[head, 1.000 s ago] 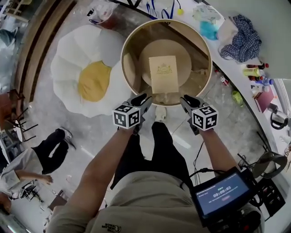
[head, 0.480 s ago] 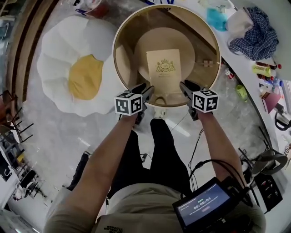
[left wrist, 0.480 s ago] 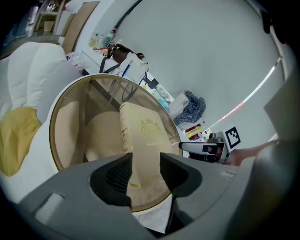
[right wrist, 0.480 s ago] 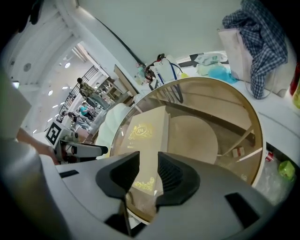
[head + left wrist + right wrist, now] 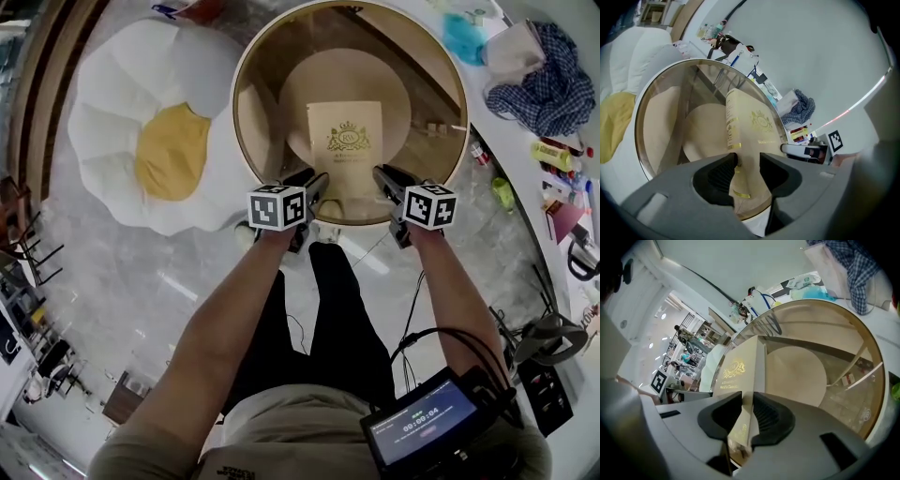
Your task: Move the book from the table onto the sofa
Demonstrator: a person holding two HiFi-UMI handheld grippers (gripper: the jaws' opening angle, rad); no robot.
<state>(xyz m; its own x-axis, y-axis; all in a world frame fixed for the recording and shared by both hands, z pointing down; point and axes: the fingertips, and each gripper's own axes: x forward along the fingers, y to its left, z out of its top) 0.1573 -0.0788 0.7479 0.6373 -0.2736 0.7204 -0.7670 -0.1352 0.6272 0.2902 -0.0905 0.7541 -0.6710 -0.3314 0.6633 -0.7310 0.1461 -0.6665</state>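
In the right gripper view I read gold lettering under the crest on the book (image 5: 740, 363) cover: "World's Classics". The line above it is too small to make out. In the head view's lower right, the monitor (image 5: 427, 429) shows a timer that looks like 00:00:04 — its smaller lines stay unreadable.

The book (image 5: 345, 142) is lying in the middle of the round counter (image 5: 267, 84) at the frame's upper centre; the sofa (image 5: 141, 141) is sitting just left of the counter; the left gripper (image 5: 316, 181) and right gripper (image 5: 381, 175) are flanking the book's near corners, jaws around them
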